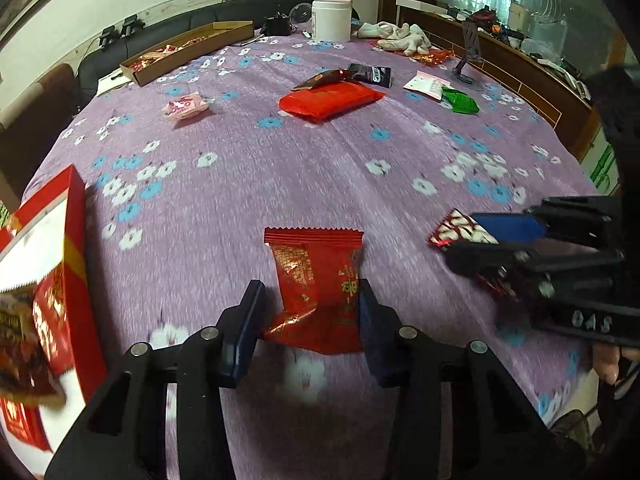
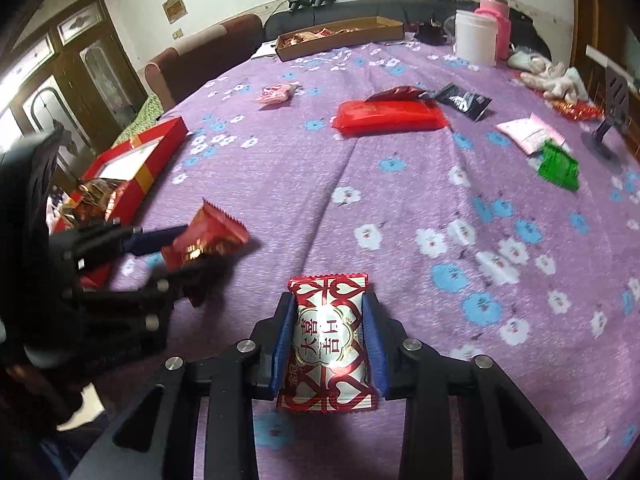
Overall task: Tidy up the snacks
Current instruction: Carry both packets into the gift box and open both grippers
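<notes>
- Your left tool grips a red packet between its blue pads; the packet's crimped end sticks out past the tips, above the purple flowered worktop.
- Your right tool is clamped on a red-and-white packet, which fills the narrow gap between its pads.
- To the left of your left tool stands a red box, open, with foil packets in it.
- In the left view your right tool shows off to the right, its packet poking out at the tip.
- In the right view your left tool sits to the left with the red packet; the red box lies beyond it.
- Well ahead of both tools lies a big red pack, with a dark red packet and a black packet just behind it.
- Ahead and left of your left tool lies a pink packet; farther off, a brown tray with snacks.
- Ahead and right lie a pale pink packet and a green packet, touching.
- At the far edge stands a white jar.
</notes>
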The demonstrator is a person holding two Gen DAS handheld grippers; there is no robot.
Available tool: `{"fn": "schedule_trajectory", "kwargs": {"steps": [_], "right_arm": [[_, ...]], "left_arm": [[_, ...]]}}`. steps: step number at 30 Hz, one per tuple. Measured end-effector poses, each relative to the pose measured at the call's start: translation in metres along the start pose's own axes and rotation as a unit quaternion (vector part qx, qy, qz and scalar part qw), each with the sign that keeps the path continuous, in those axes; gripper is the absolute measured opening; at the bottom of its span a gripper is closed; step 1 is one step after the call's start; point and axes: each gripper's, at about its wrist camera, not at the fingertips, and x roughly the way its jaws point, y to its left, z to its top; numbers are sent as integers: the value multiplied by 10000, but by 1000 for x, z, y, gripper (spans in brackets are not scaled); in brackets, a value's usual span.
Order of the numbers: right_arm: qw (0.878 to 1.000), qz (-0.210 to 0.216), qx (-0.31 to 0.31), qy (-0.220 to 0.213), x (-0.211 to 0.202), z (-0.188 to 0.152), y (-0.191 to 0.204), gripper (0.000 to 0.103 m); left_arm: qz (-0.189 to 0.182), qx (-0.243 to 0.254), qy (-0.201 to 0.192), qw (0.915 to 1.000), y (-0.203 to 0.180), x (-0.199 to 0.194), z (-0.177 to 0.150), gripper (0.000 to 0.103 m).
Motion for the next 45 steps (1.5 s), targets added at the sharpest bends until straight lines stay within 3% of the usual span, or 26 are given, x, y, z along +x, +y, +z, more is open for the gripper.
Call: {"fn": "schedule_trajectory", "kwargs": {"steps": [11, 21, 28, 37, 42, 43, 45], "right_arm": [[9997, 142, 174, -40, 4, 0, 21, 34], [9986, 476, -152, -179, -2, 21, 67, 33], [9936, 913, -600, -302, 11, 55, 130, 33], [9796, 1582, -1168, -416, 38, 89, 225, 33], [9691, 2048, -1154, -747, 47, 107, 258, 37], [9678, 2145, -1062, -785, 50, 112, 260, 38], [9661, 2273, -910, -818, 54, 118, 255, 49]], "left_arm": [[59, -244, -220, 9994, 17, -22, -24, 43], [410, -687, -919, 9926, 62, -78, -33, 43], [1172, -1397, -1300, 9746, 132, -120, -51, 43], [2163, -2162, -1338, 9426, 206, -140, -76, 43], [2421, -2431, -1293, 9303, 226, -141, -80, 44], [2453, -2439, -1273, 9296, 227, -140, -80, 46], [2559, -2500, -1256, 9253, 229, -140, -82, 60]]}}
